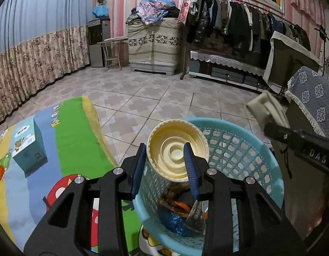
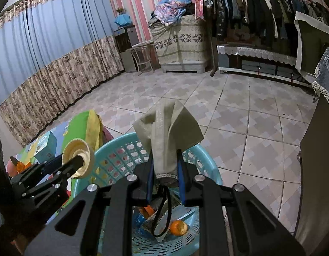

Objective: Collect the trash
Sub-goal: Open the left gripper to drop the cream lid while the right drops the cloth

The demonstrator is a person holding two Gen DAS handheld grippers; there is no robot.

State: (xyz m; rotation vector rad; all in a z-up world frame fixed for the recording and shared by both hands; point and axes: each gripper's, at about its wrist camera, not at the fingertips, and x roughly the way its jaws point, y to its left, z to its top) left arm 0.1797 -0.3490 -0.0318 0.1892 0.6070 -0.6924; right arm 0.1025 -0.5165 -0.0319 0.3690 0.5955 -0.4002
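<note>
My left gripper [image 1: 164, 166] is shut on a cream plastic lid [image 1: 177, 149] and holds it over the near rim of a turquoise basket [image 1: 260, 149]. The basket holds wrappers and a blue bag [image 1: 177, 221]. My right gripper [image 2: 164, 181] is shut on a grey-beige face mask [image 2: 167, 132], held above the same basket [image 2: 113, 155]; its black ear loop [image 2: 164, 213] hangs down inside. Orange peel [image 2: 178, 227] lies in the basket. In the right wrist view the left gripper with the lid [image 2: 79, 162] is at the left.
A colourful play mat [image 1: 74, 140] with a teal box [image 1: 30, 145] lies left of the basket. Tiled floor [image 2: 239, 117] stretches ahead. A cloth-covered cabinet [image 1: 313, 111] stands close on the right. A clothes rack [image 1: 239, 21] and curtains [image 1: 36, 59] line the walls.
</note>
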